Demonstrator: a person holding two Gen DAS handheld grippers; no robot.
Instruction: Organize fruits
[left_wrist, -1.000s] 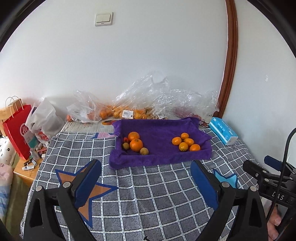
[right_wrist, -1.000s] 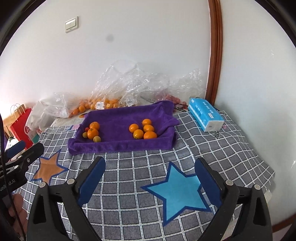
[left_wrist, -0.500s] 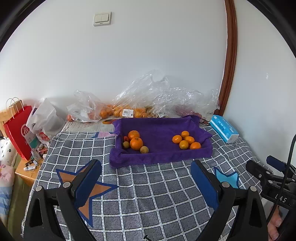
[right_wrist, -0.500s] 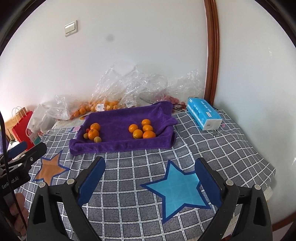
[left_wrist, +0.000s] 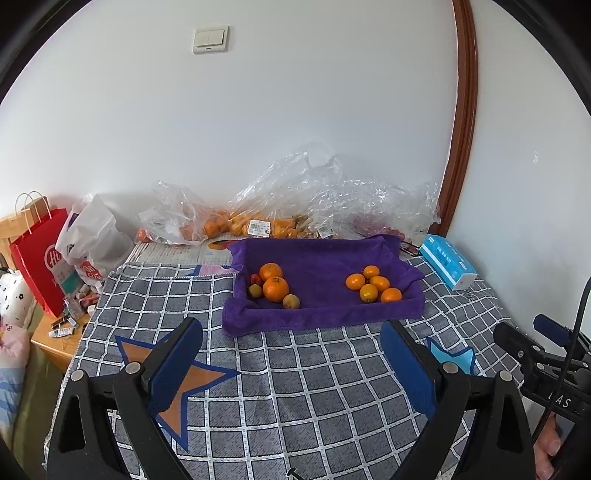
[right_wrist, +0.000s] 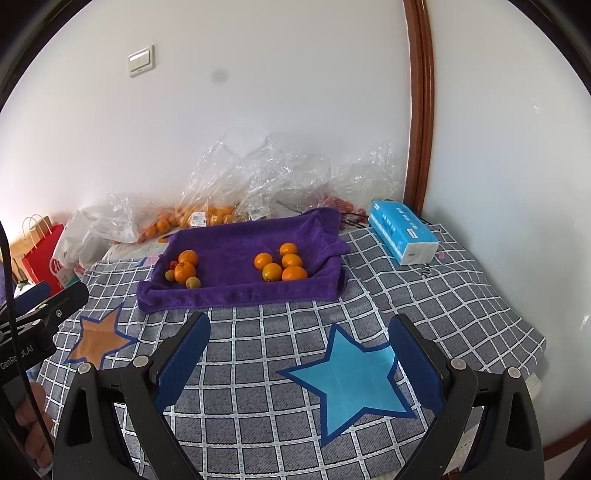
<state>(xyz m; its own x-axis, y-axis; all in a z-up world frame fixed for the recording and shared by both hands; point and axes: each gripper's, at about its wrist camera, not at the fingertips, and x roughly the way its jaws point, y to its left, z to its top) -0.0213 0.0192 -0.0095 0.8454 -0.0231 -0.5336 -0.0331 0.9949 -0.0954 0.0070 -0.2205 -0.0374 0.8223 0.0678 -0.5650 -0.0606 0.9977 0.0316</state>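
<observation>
Change since a second ago: both claws have drawn back a little; the purple towel (left_wrist: 325, 280) and its fruit look smaller and farther off in both views, and more of the checked cloth (left_wrist: 295, 387) shows in front of it. The fruit itself has not shifted.
Left claw (left_wrist: 291, 365): wide open, holding nothing, hanging above the checked cloth just short of the towel's near edge and pointing at it.
Right claw (right_wrist: 299, 358): also wide open and empty, above the cloth beside the blue star (right_wrist: 351, 384), aimed at the towel's right half.
Hands: fingertips of the person's right hand (left_wrist: 550, 454) show at the left view's lower right edge; the left hand (right_wrist: 31, 417) grips its handle at the right view's lower left.
Fruit, left group (left_wrist: 273, 286): two big oranges with small greenish and red fruits touching them, on the towel's left side.
Fruit, right group (left_wrist: 371, 288): five small oranges clustered together on the towel's right side, well apart from the left group.
Left view only: the red paper bag (left_wrist: 38, 258) in full, and a wooden stand with small items beside the bed.
Right view only: the whole blue star, and the bed's right edge; the tissue pack (right_wrist: 402, 236) is seen more fully here.
Behind the towel: clear plastic bags (left_wrist: 295, 206) with more oranges against the wall.
</observation>
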